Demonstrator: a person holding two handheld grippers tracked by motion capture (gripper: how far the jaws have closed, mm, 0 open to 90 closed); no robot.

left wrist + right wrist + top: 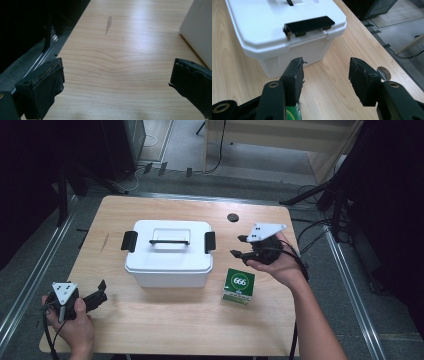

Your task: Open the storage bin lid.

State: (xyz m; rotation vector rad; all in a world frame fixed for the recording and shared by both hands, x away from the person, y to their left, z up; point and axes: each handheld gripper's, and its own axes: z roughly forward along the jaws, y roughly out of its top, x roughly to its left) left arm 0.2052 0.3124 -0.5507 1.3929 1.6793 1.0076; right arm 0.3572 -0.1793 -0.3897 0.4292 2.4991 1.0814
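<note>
Both forearms enter from the near table (165, 320) edge: the left gripper (100, 292) rests at the near left corner, jaws wide and empty, well clear of the work. Right gripper (239, 246) hovers beside the black latch (210, 242) of the white lidded box (169, 254), jaws parted with nothing between them, aimed at that latch, probably to release it. Green carton (239, 286) stands upright just beside the box, near the right hand.

I see the pale wooden tabletop (165, 320) evenly lit from overhead; surroundings fall to black. Soft glare streaks the wood in the left gripper view; near jaws blur slightly.
</note>
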